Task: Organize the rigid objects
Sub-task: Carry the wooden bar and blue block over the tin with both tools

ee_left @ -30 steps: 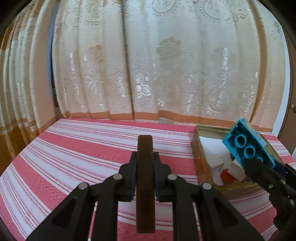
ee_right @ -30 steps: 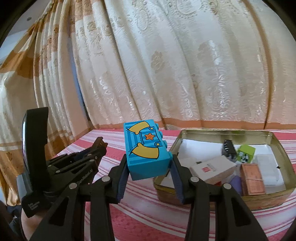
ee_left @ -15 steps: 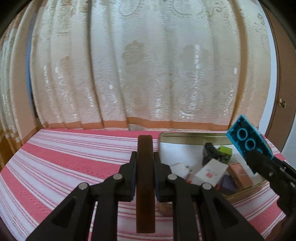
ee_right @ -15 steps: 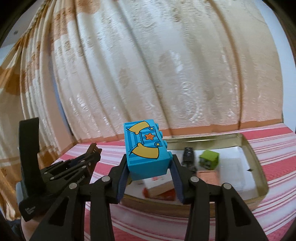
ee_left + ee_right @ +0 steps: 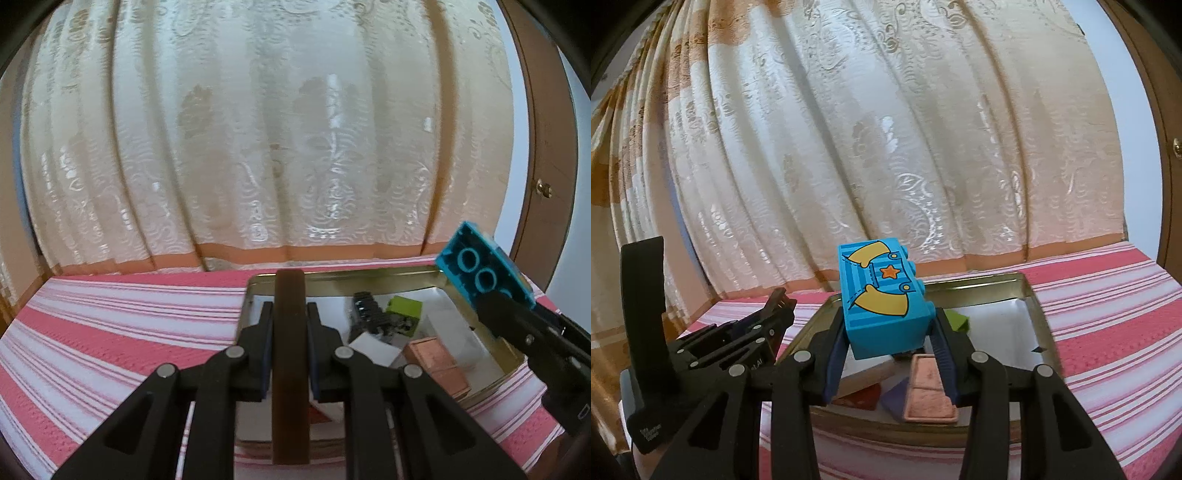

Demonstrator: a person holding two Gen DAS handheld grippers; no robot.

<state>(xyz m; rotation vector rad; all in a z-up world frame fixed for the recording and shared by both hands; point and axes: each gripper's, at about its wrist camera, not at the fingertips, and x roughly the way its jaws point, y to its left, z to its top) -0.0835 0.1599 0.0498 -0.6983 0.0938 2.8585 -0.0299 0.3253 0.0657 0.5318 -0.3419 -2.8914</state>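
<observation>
My left gripper (image 5: 290,328) is shut on a flat dark brown block (image 5: 290,369) held on edge, over the near left part of the gold metal tin (image 5: 369,275). My right gripper (image 5: 890,332) is shut on a blue toy brick (image 5: 882,299) printed with yellow sleeves and an orange star, held above the tin (image 5: 1030,295). The same blue toy brick (image 5: 484,271) shows its hollow underside at the right of the left wrist view. Inside the tin lie a green block (image 5: 404,308), a copper-coloured block (image 5: 931,387), a black piece (image 5: 365,308) and a white box (image 5: 375,350).
The tin rests on a bed covered in pink and white striped cloth (image 5: 110,332). A cream lace curtain (image 5: 277,147) hangs close behind it. A brown wooden door with a knob (image 5: 543,190) stands at the right. My left gripper (image 5: 775,314) sits left of the tin.
Both grippers have swung right with their loads, so the tin now lies straight under them. The door has come into sight at the right.
</observation>
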